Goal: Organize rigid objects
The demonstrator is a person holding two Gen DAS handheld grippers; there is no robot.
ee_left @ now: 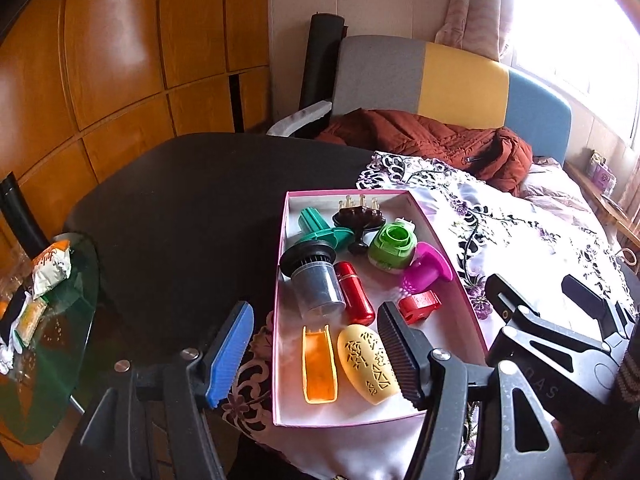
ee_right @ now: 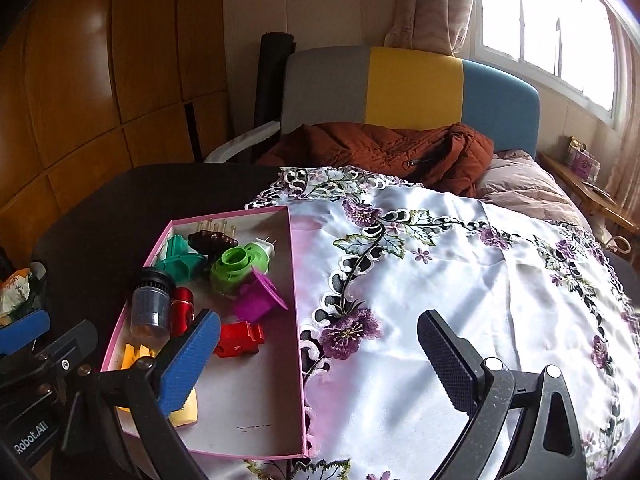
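A pink-rimmed shallow box (ee_left: pixel 282 232) (ee_right: pixel 297 320) lies on an embroidered white cloth (ee_right: pixel 460 272). It holds several rigid items: a green fan-shaped piece (ee_left: pixel 320 228), a dark comb-like stand (ee_left: pixel 358 216), a green round plug-in (ee_left: pixel 390 246) (ee_right: pixel 234 266), a magenta cup (ee_left: pixel 426 266) (ee_right: pixel 258 300), a grey capped jar (ee_left: pixel 314 280) (ee_right: pixel 152 300), a red cylinder (ee_left: pixel 354 292), a red clip (ee_left: pixel 420 306) (ee_right: pixel 240 338), an orange tray (ee_left: pixel 320 364) and a yellow patterned oval (ee_left: pixel 366 362). My left gripper (ee_left: pixel 316 354) is open over the box's near end. My right gripper (ee_right: pixel 320 360) is open and empty over the box's right edge.
A dark round table (ee_left: pixel 180 208) lies under the cloth. A green glass side table (ee_left: pixel 44 360) with snack packets stands at left. A grey, yellow and blue chair back (ee_right: pixel 412 88) with a rust jacket (ee_right: pixel 380 148) is behind. Wooden cabinets are at left, a window at right.
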